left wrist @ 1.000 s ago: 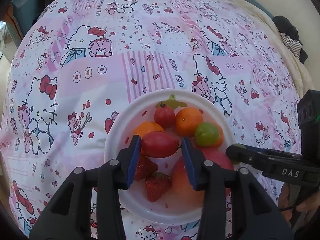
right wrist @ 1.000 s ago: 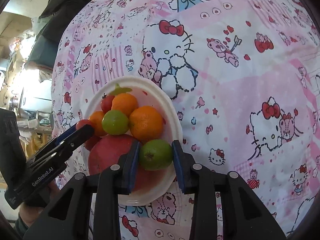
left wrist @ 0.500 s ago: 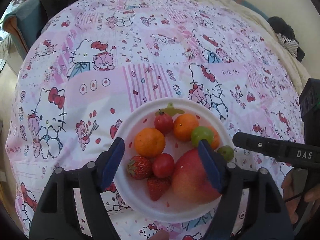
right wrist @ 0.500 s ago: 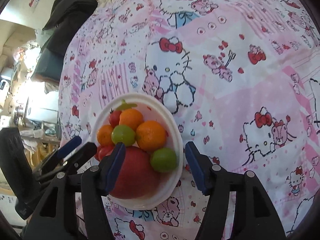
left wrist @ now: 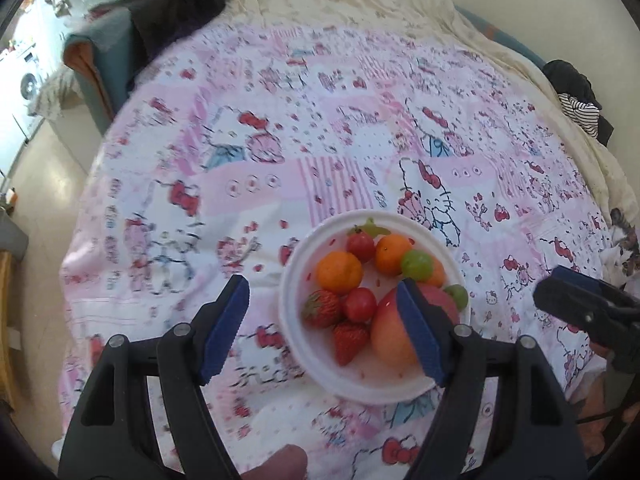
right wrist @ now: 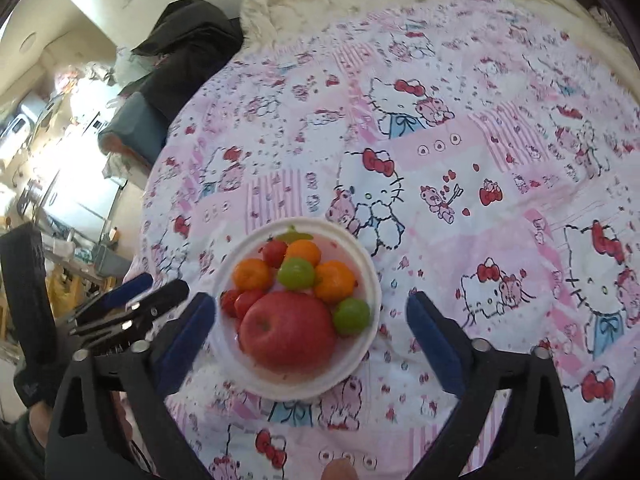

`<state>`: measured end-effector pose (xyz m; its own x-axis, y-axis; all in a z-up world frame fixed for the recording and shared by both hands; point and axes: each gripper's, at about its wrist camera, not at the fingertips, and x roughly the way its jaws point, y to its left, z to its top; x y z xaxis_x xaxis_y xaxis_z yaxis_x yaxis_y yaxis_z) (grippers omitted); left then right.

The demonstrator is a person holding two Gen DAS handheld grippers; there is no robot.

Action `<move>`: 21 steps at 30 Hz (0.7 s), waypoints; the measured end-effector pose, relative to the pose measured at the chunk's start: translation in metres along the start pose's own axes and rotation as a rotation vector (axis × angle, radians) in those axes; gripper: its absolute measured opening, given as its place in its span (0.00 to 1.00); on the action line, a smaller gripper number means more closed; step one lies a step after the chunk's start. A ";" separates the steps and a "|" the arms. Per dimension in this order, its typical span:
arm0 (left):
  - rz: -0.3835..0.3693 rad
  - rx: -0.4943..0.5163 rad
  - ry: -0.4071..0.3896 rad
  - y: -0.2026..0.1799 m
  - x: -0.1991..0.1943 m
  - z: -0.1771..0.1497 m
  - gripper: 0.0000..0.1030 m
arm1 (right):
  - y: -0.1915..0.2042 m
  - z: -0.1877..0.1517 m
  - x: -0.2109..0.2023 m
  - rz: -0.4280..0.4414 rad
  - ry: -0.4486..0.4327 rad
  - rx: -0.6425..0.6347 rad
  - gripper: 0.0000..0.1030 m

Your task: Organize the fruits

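A white plate [left wrist: 289, 300] [right wrist: 372, 280] lies on the pink printed bedcover. It holds a big red apple [left wrist: 390, 332] [right wrist: 288, 326], three oranges [left wrist: 339, 272], two green limes [right wrist: 297, 274] [right wrist: 352, 316], small tomatoes [left wrist: 360, 304] and strawberries [left wrist: 322, 308]. My left gripper [left wrist: 322, 286] hangs open above the plate's left part, nothing between its pads. My right gripper [right wrist: 311, 299] hovers above the plate with its jaws opening wide, nothing between them. One finger [left wrist: 580, 300] of the right gripper shows in the left wrist view, and the left gripper [right wrist: 148, 292] appears at the left in the right wrist view.
The pink bedcover [left wrist: 320, 140] spreads wide around the plate. Dark clothes [right wrist: 188, 48] and a grey cushion [left wrist: 104, 68] lie at the far left, a cream blanket [left wrist: 360, 4] along the far edge, striped clothing [left wrist: 580, 108] at the right. Floor [left wrist: 40, 200] lies beyond the left edge.
The left gripper let go of a red tomato, the right one of a green lime; both fruits now lie in the plate. Both grippers opened and rose away from the plate.
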<state>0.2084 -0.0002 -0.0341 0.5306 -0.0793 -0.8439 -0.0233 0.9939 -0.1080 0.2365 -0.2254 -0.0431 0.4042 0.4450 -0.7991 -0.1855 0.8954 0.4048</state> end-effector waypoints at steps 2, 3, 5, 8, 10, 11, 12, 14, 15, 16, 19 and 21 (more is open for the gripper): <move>0.031 0.012 -0.043 0.004 -0.017 -0.005 0.71 | 0.008 -0.007 -0.011 -0.018 -0.013 -0.019 1.00; 0.038 0.016 -0.060 0.007 -0.024 -0.009 0.71 | 0.012 -0.010 -0.017 -0.022 -0.024 -0.030 1.00; 0.042 0.006 -0.081 0.013 -0.040 -0.018 0.71 | 0.020 -0.019 -0.030 -0.038 -0.047 -0.053 1.00; 0.025 -0.019 -0.099 0.021 -0.059 -0.033 0.80 | 0.028 -0.033 -0.048 -0.052 -0.093 -0.076 1.00; 0.038 -0.014 -0.122 0.021 -0.071 -0.042 0.85 | 0.033 -0.043 -0.057 -0.054 -0.118 -0.087 1.00; 0.043 -0.005 -0.133 0.020 -0.077 -0.047 0.86 | 0.035 -0.048 -0.061 -0.061 -0.132 -0.093 1.00; 0.048 0.000 -0.139 0.019 -0.081 -0.051 0.86 | 0.038 -0.052 -0.064 -0.068 -0.143 -0.099 1.00; 0.047 -0.009 -0.154 0.019 -0.089 -0.060 0.86 | 0.040 -0.061 -0.068 -0.081 -0.162 -0.108 1.00; 0.045 -0.011 -0.157 0.019 -0.092 -0.063 0.86 | 0.040 -0.065 -0.068 -0.083 -0.162 -0.112 1.00; 0.047 -0.013 -0.159 0.019 -0.094 -0.066 0.86 | 0.040 -0.068 -0.067 -0.084 -0.159 -0.116 1.00; 0.058 -0.027 -0.170 0.021 -0.099 -0.076 0.87 | 0.037 -0.079 -0.065 -0.109 -0.168 -0.118 1.00; 0.058 -0.043 -0.184 0.021 -0.102 -0.080 0.93 | 0.036 -0.081 -0.065 -0.115 -0.176 -0.113 1.00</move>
<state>0.0855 0.0229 0.0077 0.6731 -0.0028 -0.7396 -0.0922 0.9919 -0.0877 0.1305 -0.2213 -0.0125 0.5768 0.3395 -0.7430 -0.2244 0.9404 0.2555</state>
